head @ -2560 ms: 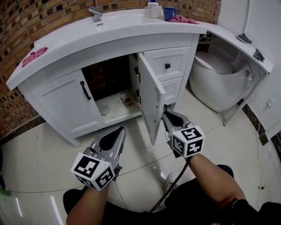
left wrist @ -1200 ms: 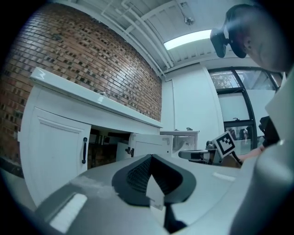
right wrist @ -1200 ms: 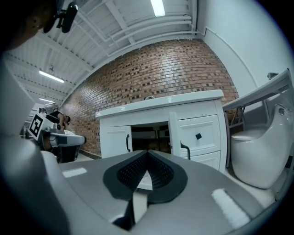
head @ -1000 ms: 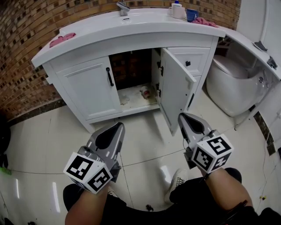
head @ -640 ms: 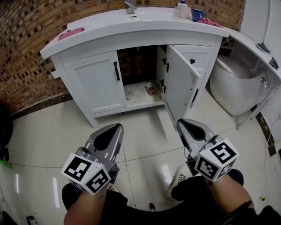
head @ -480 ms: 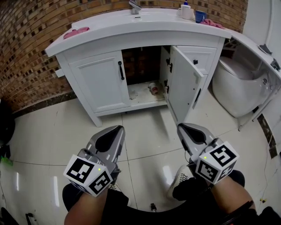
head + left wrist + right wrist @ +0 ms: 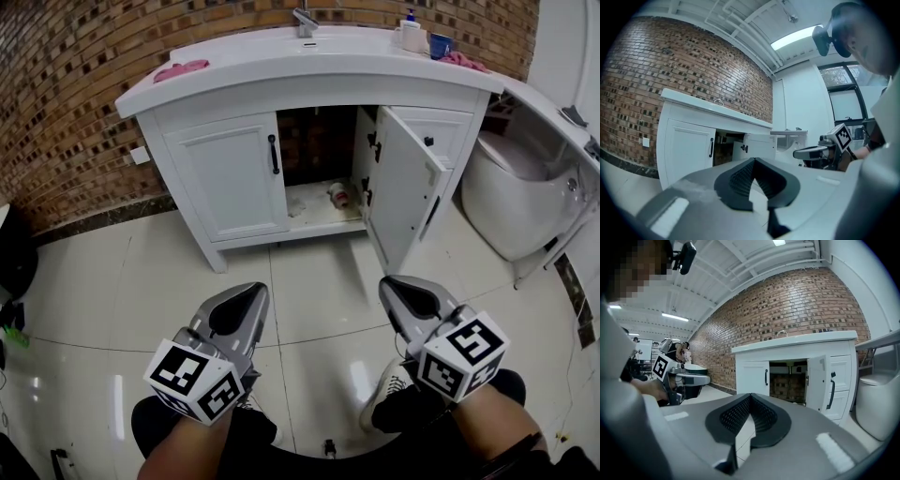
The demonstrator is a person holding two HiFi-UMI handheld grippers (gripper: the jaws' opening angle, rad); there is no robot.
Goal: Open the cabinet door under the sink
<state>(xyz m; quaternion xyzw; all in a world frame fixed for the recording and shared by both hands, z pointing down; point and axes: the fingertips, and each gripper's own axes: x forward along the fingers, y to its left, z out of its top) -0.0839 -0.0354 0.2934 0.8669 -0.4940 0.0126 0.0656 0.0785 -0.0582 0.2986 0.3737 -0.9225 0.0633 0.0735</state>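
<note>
**Cabinet door under the sink standing wide open, both grippers hanging back over the floor**

The right-hand cabinet door [image 7: 405, 192] is standing swung out from the cabinet, hinged on its right side beside the drawers [image 7: 441, 141], with its free edge pointing out over the floor. Its black handle [image 7: 433, 212] is showing on the outer face. The left-hand door [image 7: 230, 178] is sitting shut, its own black handle [image 7: 274, 155] upright near the opening. Between the two doors the dark inside of the cabinet is showing, and a small object [image 7: 339, 195] is lying on its bottom shelf; what it is cannot be told.

Above, the white counter [image 7: 309, 64] is carrying a faucet [image 7: 305, 19], a pink cloth [image 7: 183, 70] at its left end, and a white cup [image 7: 410, 36], a blue cup [image 7: 439, 44] and another pink cloth [image 7: 464, 61] at its right end. A brick wall [image 7: 66, 103] is running behind, and a white toilet [image 7: 520, 202] is sitting to the right of the cabinet.

The left gripper [image 7: 251, 292] and the right gripper [image 7: 389, 282] are both hovering over the tiled floor [image 7: 309, 300], well apart from the cabinet and side by side, pointing toward it. Each one's fingers are pressing together at the tips with nothing between them.
</note>
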